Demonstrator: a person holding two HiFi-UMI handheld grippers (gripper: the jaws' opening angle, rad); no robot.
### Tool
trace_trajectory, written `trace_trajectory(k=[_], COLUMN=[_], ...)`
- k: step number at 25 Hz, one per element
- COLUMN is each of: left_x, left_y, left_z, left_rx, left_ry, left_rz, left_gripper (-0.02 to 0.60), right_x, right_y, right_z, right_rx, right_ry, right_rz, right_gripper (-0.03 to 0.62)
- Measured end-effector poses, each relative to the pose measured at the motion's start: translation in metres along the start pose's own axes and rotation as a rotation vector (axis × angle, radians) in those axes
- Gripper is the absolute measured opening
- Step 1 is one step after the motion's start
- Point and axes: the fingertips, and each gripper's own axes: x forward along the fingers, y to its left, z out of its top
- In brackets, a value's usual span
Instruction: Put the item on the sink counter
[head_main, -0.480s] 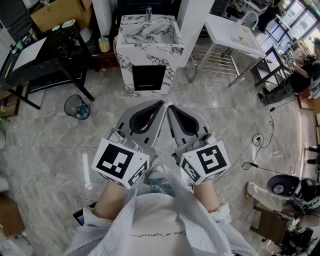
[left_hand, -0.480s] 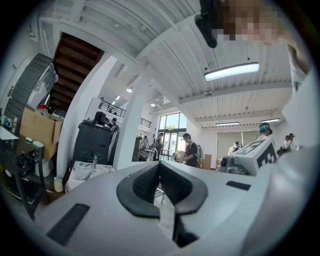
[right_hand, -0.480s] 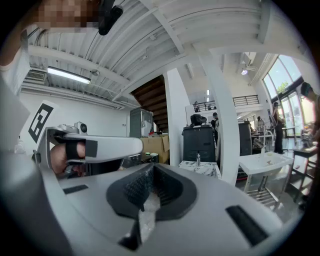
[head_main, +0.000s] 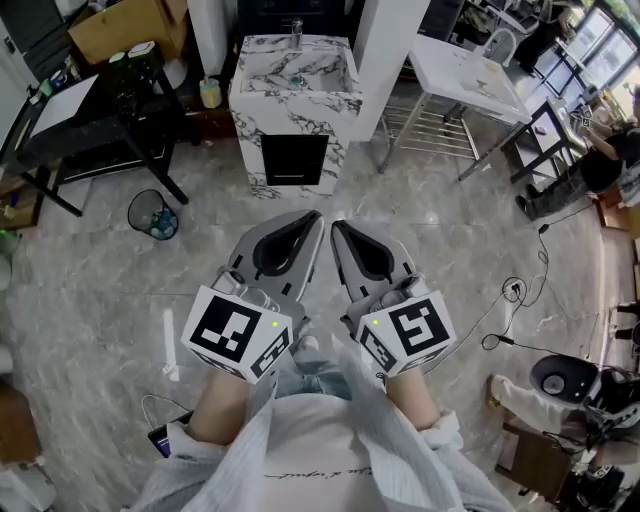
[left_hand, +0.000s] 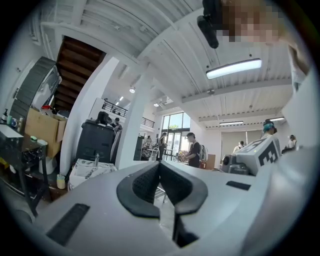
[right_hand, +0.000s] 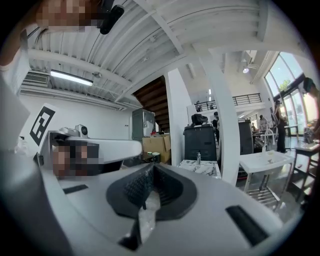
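The marble sink counter (head_main: 262, 112) with a faucet (head_main: 297, 24) stands on the floor ahead of me, at the top of the head view. It shows far off in the left gripper view (left_hand: 89, 171) and the right gripper view (right_hand: 202, 168). My left gripper (head_main: 316, 216) and right gripper (head_main: 336, 226) are held side by side at waist height, well short of the sink, tips almost touching each other. Both are shut, with nothing between their pads (left_hand: 150, 182) (right_hand: 137, 187). I see no item in either one.
A black table (head_main: 90, 120) with a cardboard box (head_main: 125, 25) behind it stands at the left, and a wire waste bin (head_main: 153, 213) is on the floor near it. A white basin on a metal frame (head_main: 465, 70) stands right of the sink. Cables (head_main: 510, 290) lie on the floor at right.
The head view has shifted very slightly. Both grippers stay shut and side by side as before.
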Motion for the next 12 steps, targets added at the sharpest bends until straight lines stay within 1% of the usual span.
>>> trace_trajectory(k=[6,12], left_x=[0.001,0.010], left_y=[-0.007,0.011], left_z=[-0.014,-0.021], left_rx=[-0.002,-0.015], left_ry=[0.016,0.029], left_rz=[0.014,0.008], left_gripper=[0.015,0.015], right_x=[-0.010,0.010], right_y=[-0.008,-0.016], right_z=[-0.014,-0.025], right_rx=[0.015,0.046], right_ry=[0.009,0.026], right_rz=[0.002,-0.009], right_gripper=[0.009,0.009])
